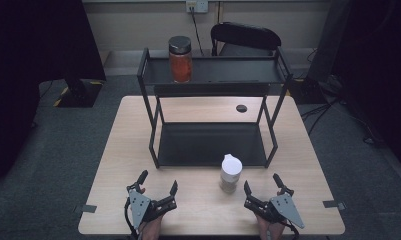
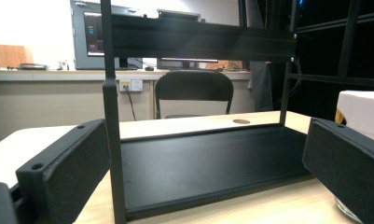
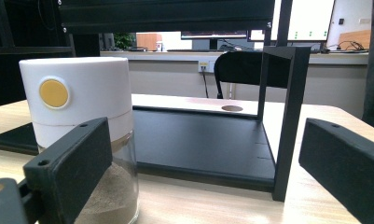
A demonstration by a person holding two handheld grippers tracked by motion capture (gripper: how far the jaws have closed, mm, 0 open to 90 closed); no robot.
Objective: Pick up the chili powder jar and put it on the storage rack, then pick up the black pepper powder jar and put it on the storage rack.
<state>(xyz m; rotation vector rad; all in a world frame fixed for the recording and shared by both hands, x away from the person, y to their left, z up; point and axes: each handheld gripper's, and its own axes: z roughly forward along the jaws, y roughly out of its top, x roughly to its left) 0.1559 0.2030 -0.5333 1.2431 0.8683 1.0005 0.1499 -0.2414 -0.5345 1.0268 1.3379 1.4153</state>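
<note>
1. White-lidded jar point(image 1: 231, 173) stands upright on the table point(image 1: 113, 150), just in front of the black shelf rack point(image 1: 213, 145), w/ its base on bare wood, apart from the rack's bottom tray.
2. Jar look: tall white cap takes approx the upper half; clear glass body below holds a tan, sand-like powder. In the right gripper view the jar point(image 3: 84, 135) shows a round yellow dot on the cap side and a seam line low on the cap.
3. In the left gripper view just the jar's white cap edge point(image 2: 362, 114) and a bit of glass base show at far right, behind that gripper's jaw.
4. Right gripper point(image 1: 262, 185) rests near the table's front edge, just right of the jar, not touching; jaws spread wide, nothing btwn them.
5. Left gripper point(image 1: 158, 182) sits further left, well apart from the jar; jaws also spread wide, empty.
6. 2nd jar, dark lid, orange-red contents point(image 1: 180, 59), stands on the rack's top shelf at its left end, well apart from the white-lidded one.
7. Black chair point(image 1: 245, 36) behind the table.
</note>
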